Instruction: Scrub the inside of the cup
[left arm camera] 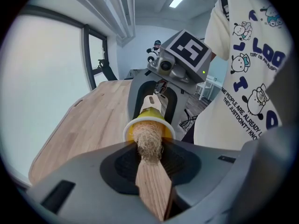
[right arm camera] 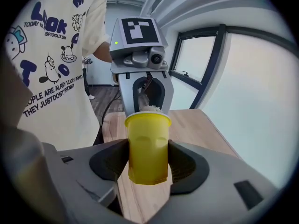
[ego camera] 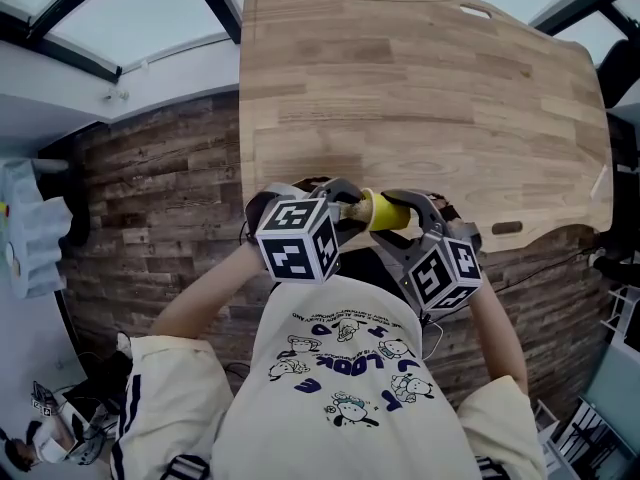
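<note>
The right gripper (right arm camera: 145, 161) is pinching the yellow cup (ego camera: 388, 211). The left gripper (left arm camera: 150, 166) is pinching a brush (left arm camera: 153, 188) and poking it inside.

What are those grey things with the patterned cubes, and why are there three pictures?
A person holds a claw tool in each hand; the cubes are part of them. One picture looks down from a camera on the person's head; the other two come from cameras on the claws. The left claw grips a wooden brush, its fibre head inside the yellow cup that the right claw clamps. I see nothing lying on the wooden table.
</note>
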Demonstrator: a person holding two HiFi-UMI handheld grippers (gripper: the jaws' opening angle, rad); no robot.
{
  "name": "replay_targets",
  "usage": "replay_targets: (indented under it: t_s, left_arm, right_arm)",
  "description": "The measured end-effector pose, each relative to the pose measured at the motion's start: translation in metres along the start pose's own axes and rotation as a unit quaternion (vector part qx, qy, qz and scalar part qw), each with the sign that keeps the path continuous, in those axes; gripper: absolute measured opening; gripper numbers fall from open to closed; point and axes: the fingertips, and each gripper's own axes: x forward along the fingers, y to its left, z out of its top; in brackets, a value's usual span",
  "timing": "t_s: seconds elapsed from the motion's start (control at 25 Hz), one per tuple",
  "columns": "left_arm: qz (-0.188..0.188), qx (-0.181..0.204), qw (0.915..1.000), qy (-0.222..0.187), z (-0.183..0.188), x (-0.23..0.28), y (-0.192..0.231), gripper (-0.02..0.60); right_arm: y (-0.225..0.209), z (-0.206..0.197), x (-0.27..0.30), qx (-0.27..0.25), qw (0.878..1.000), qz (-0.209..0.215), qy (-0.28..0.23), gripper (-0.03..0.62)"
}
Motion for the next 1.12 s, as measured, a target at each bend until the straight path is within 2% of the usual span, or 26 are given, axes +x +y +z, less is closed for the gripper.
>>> replay_targets:
  t_s: [0.56, 1.12]
  left_arm:
    - [0.013, -0.038, 0.9991, -0.009, -0.007, -0.007, 0.012, 0.130]
    - [0.059, -0.112, 0.9912, -0.038, -0.015, -0.019, 0.040, 0.130]
  right_arm:
    - [-0.007, -0.021, -0.013, 0.032, 0.999, -0.023, 0.007, 0.258]
    - [-0.040, -0.036, -0.037, 0.117, 0.988, -0.101, -0.020, 0.259]
